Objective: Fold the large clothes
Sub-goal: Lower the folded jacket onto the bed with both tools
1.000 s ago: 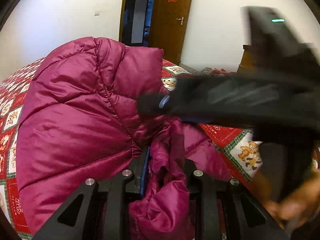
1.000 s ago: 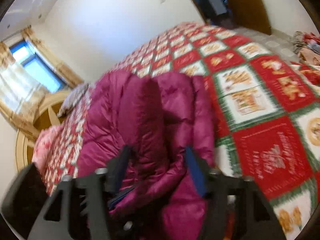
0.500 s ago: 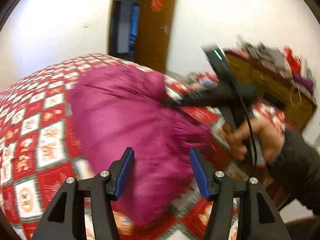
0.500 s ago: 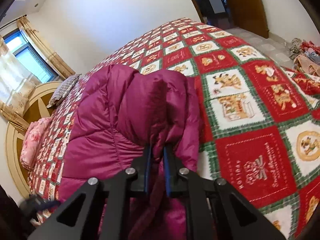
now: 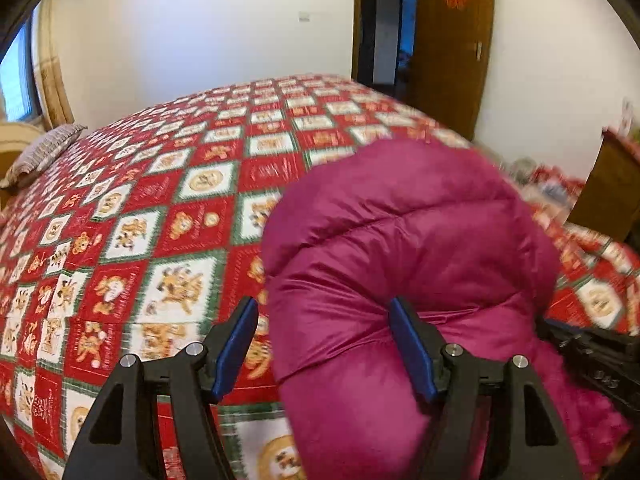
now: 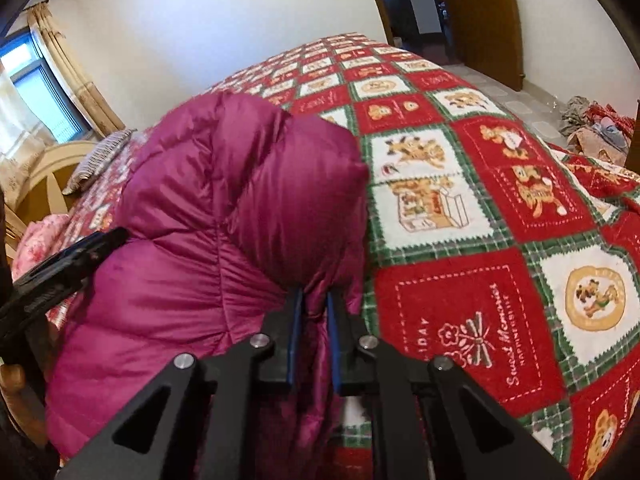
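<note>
A magenta puffer jacket (image 5: pixel 404 264) lies bunched on a bed with a red, white and green patchwork cover (image 5: pixel 168 216). My left gripper (image 5: pixel 324 312) is open, its blue pads wide apart at the jacket's near left edge, holding nothing. In the right wrist view the jacket (image 6: pixel 224 208) is folded into a thick mound. My right gripper (image 6: pixel 314 300) is shut on a fold of the jacket at its near right edge. The left gripper's black body (image 6: pixel 60 268) shows at the left of that view.
A striped pillow (image 5: pixel 44 152) and a cream headboard (image 6: pixel 48 168) are at the far left of the bed. A brown door (image 5: pixel 452 40) stands open beyond the bed. A wooden cabinet (image 5: pixel 616 188) and a heap of clothes on the floor (image 6: pixel 600 124) are at the right.
My left gripper let go of the jacket, opened and swung left. My right gripper closed on a fold of the jacket and holds it.
</note>
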`<state>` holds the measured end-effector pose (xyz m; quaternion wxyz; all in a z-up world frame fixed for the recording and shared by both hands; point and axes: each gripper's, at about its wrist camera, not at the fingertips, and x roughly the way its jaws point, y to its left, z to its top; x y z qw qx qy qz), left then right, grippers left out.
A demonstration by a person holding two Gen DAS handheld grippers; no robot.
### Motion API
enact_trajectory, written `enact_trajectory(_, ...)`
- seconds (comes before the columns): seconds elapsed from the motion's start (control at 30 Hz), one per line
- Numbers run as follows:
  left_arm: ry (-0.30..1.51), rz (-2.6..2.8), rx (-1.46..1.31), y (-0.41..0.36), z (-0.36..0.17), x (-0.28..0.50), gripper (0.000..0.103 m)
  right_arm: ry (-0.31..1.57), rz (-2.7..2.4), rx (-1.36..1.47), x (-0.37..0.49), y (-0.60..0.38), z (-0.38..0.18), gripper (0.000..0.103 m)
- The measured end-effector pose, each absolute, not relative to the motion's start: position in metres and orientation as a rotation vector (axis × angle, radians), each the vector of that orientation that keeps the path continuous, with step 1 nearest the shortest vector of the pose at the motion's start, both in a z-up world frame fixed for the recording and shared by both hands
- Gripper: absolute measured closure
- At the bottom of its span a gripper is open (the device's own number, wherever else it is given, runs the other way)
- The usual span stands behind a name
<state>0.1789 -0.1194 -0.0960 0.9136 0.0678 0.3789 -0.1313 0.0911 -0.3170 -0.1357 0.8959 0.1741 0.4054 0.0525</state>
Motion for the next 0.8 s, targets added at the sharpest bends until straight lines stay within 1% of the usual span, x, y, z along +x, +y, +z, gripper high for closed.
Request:
enact_trajectory(0.17, 0.769, -0.264, 0.181, -0.125, -0.115, 0.184, 0.033, 0.842, 0.119, 0.438, 0.092, -0.331, -0.147, 0.089)
enact_trajectory(0.3, 0.769, -0.260, 0.183, -0.126, -0.122, 0.183, 0.031, 0.836, 0.103, 0.414, 0.091, -0.325, -0.148, 0.089)
enact_trajectory(0.53, 0.684, -0.195, 0.295, -0.142, -0.128, 0.174, 0.031, 0.833, 0.090, 0.434, 0.090, -0.326, -0.150, 0.090)
enact_trajectory(0.8, 0.704, -0.210, 0.292, -0.139, -0.127, 0.174, 0.031, 0.821, 0.076, 0.495, 0.075, -0.342, -0.128, 0.087)
